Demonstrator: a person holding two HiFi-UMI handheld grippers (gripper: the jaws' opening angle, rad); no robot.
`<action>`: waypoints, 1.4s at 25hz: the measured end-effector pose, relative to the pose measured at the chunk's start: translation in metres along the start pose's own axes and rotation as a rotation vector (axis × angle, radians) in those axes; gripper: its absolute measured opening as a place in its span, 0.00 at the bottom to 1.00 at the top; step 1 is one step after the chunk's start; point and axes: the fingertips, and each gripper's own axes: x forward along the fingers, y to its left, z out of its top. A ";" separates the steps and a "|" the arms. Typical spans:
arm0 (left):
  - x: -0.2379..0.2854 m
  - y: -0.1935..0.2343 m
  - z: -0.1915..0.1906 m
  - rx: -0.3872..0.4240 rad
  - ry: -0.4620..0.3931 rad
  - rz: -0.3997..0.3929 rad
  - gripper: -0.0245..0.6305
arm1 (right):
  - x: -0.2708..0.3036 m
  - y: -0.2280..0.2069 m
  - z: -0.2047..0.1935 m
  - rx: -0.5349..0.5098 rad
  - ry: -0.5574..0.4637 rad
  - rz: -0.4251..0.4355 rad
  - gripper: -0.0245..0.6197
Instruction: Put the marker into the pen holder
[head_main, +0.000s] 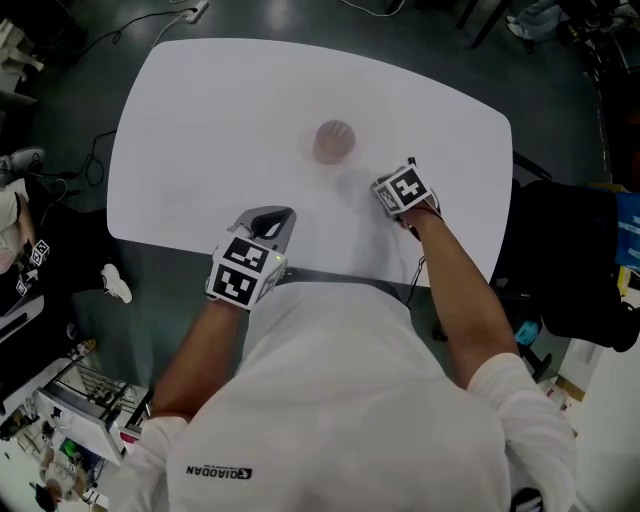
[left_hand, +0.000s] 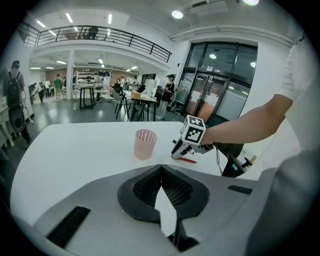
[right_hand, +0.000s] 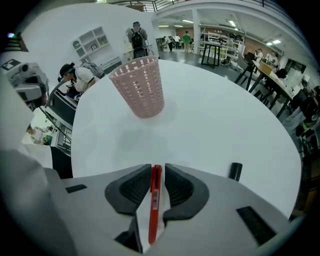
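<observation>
A pink perforated pen holder (head_main: 335, 141) stands upright mid-table, and also shows as the pen holder (left_hand: 145, 144) (right_hand: 141, 87) in both gripper views. The red marker (right_hand: 155, 195) lies lengthwise between the jaws of my right gripper (right_hand: 157, 167), which press close on both sides of it. In the left gripper view the marker (left_hand: 189, 160) rests low on the table under the right gripper (left_hand: 176, 152). That gripper (head_main: 388, 196) sits just right of the holder and short of it. My left gripper (head_main: 283, 216) (left_hand: 161, 167) is shut and empty near the table's front edge.
The white table (head_main: 200, 150) has rounded corners, with dark floor all round. A small black cylinder (right_hand: 235, 171) shows just right of the right gripper's jaws. Desks, chairs and people stand far off in the hall.
</observation>
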 end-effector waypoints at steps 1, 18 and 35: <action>0.000 0.000 0.001 -0.002 -0.002 0.001 0.08 | 0.001 0.001 0.001 -0.001 0.010 0.008 0.20; -0.011 0.007 0.005 -0.004 -0.044 0.028 0.08 | -0.034 0.004 0.007 0.112 -0.124 -0.025 0.17; -0.029 0.014 0.025 -0.010 -0.112 0.039 0.08 | -0.134 0.040 0.057 0.147 -0.547 -0.022 0.13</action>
